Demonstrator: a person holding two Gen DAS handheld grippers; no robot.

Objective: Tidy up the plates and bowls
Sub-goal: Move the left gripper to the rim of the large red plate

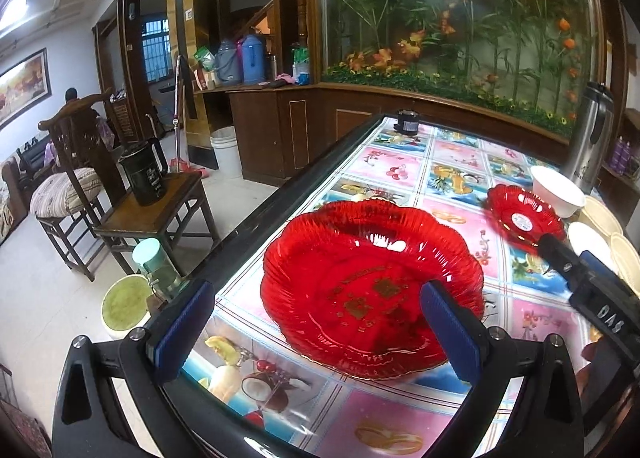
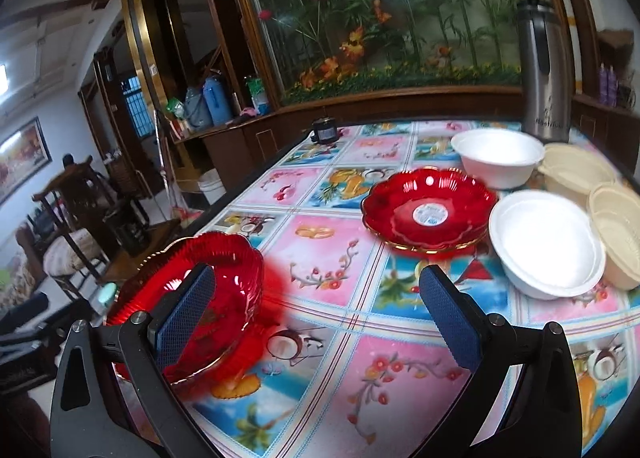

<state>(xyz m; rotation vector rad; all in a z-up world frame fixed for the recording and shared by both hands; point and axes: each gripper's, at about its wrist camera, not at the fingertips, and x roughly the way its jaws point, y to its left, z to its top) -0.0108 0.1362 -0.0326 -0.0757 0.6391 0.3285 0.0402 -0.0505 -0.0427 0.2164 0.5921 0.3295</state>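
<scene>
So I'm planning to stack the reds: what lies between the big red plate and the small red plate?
Only bare fruit-print tablecloth lies between the big red plate and the small red plate; the right wrist view shows it best.

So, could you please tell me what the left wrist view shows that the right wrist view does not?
Only the left wrist view shows the black kettle on a wooden stool and the right gripper from outside. Only the right wrist view shows the near white bowl whole. Both show the large red plate, the small red plate and the steel flask.
</scene>
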